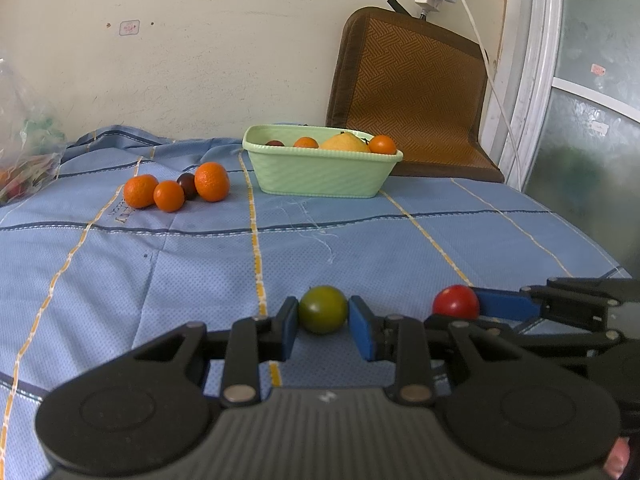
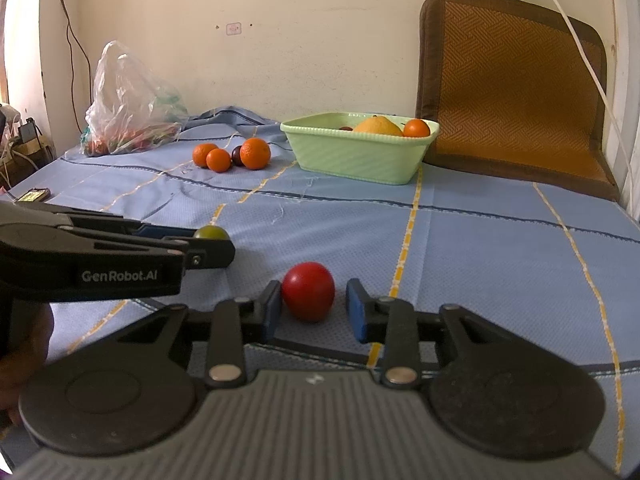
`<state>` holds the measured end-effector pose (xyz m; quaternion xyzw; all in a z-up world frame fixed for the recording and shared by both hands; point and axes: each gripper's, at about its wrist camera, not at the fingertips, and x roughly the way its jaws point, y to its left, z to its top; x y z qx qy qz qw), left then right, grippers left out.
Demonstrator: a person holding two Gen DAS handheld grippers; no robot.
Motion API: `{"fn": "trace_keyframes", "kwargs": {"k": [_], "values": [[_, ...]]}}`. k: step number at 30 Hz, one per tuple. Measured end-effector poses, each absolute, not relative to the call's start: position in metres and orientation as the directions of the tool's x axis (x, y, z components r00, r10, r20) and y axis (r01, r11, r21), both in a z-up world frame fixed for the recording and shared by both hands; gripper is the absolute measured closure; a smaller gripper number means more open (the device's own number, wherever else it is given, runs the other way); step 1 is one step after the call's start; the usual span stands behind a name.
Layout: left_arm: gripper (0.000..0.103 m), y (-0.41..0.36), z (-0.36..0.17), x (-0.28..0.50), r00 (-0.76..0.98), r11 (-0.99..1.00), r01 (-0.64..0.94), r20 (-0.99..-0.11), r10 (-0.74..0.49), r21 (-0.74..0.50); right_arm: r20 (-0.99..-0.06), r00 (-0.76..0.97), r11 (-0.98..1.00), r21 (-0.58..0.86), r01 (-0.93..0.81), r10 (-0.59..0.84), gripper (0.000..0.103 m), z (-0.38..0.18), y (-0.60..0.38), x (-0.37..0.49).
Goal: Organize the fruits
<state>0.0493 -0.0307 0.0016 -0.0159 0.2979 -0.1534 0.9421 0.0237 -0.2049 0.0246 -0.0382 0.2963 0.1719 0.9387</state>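
Note:
A green tomato point(image 1: 323, 309) lies on the blue cloth between the pads of my left gripper point(image 1: 323, 314), which is shut on it. To its right lies a red tomato point(image 2: 308, 291) between the fingers of my right gripper point(image 2: 313, 305). The left pad touches it, the right pad stands a little off, so this gripper is open. Far back stands a light green basket point(image 2: 360, 158) holding a yellow fruit point(image 2: 378, 125), oranges and a dark fruit. Left of the basket, three oranges point(image 2: 255, 153) and a dark plum point(image 2: 237, 155) cluster on the cloth.
A plastic bag point(image 2: 128, 104) with colourful contents sits at the back left by the wall. A brown woven mat point(image 2: 516, 92) leans against the wall behind the basket, and a white cable point(image 2: 580, 40) hangs across it. A small device point(image 2: 34, 195) lies at the cloth's left edge.

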Motion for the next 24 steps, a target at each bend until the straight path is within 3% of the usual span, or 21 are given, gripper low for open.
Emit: {"fn": "trace_keyframes", "kwargs": {"k": [24], "values": [[0.075,-0.0305,0.0018,0.0484,0.777,0.953,0.275,-0.555,-0.297,-0.126,-0.568,0.767,0.938,0.028,-0.344,0.298,0.065,0.0242,-0.2045,0.0235]]}}
